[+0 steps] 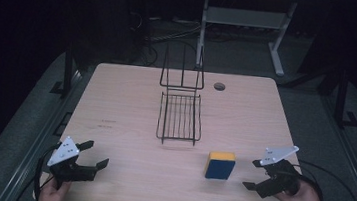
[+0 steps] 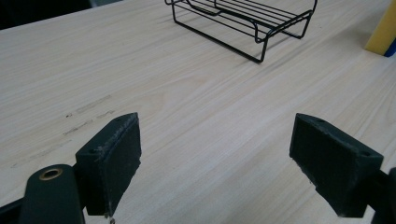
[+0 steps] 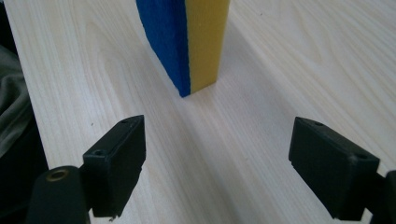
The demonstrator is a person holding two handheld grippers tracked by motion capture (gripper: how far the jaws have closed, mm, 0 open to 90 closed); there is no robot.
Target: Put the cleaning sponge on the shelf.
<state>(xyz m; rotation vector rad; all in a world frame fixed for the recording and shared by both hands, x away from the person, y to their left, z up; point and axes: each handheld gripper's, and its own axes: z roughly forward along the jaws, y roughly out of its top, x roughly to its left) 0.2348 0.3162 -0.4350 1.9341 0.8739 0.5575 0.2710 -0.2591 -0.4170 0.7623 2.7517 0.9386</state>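
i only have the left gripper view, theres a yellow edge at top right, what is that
Observer: A sponge, yellow on one side and blue on the other, standing on edge on the table.
Operator: where's the other gripper
Observer: The right gripper is just right of the sponge, jaws open and apart from it; in its own view the sponge stands ahead between the jaws.
Operator: is the rack just that flat grid
Observer: No, the wire rack also has an upright back frame at its far end.

Matt foam sponge (image 1: 220, 165), black wire rack (image 1: 180, 117), pale wood-grain table (image 1: 125, 105)
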